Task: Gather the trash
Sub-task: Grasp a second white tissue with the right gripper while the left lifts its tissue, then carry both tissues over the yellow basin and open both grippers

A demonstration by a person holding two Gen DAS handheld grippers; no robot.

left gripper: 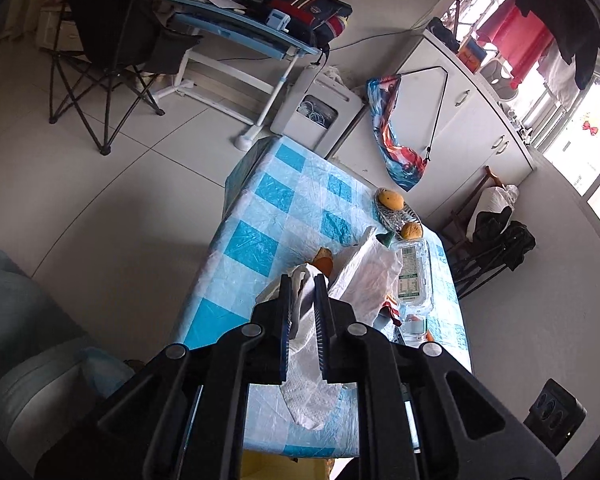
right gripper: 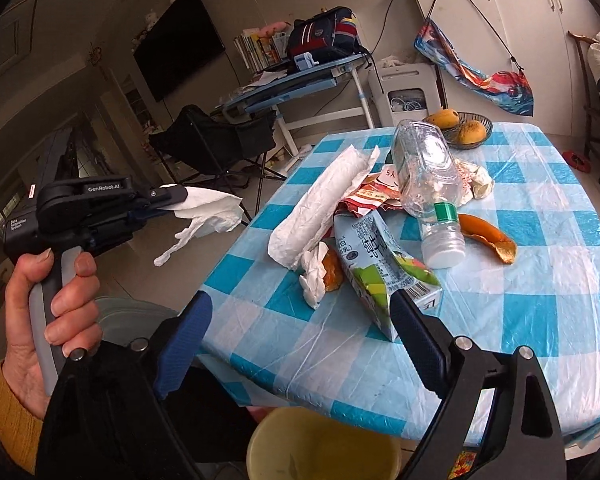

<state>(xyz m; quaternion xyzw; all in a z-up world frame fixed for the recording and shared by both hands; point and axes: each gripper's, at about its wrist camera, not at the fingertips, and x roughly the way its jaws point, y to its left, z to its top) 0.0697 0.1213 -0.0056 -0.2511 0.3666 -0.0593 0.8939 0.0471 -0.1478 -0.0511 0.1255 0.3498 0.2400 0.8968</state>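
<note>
I read "GenRobot.AI" on my left hand-held gripper (right gripper: 172, 202), clamped on one tissue (right gripper: 208, 212) off the bench (right gripper: 540, 300) at 9 o'clock. My right hand-held gripper (right gripper: 300, 340) gapes empty. On the bench: one carton (right gripper: 380, 260), one bottle (right gripper: 428, 176), two mangoes (right gripper: 444, 118).

Daylight pours in from the window (left gripper: 572, 92) at the upper right of the left wrist view and blows it out to plain white — the clothes (left gripper: 540, 32) hung before it read as dark shapes. The checked tablecloth (right gripper: 540, 280) carries a soft sheen, with only faint shadows under what lies on it. The far wall with the television (right gripper: 180, 44) sits dim and brownish. Both views bend strongly at the edges, with black vignetted corners — the middle stays sharp.
</note>
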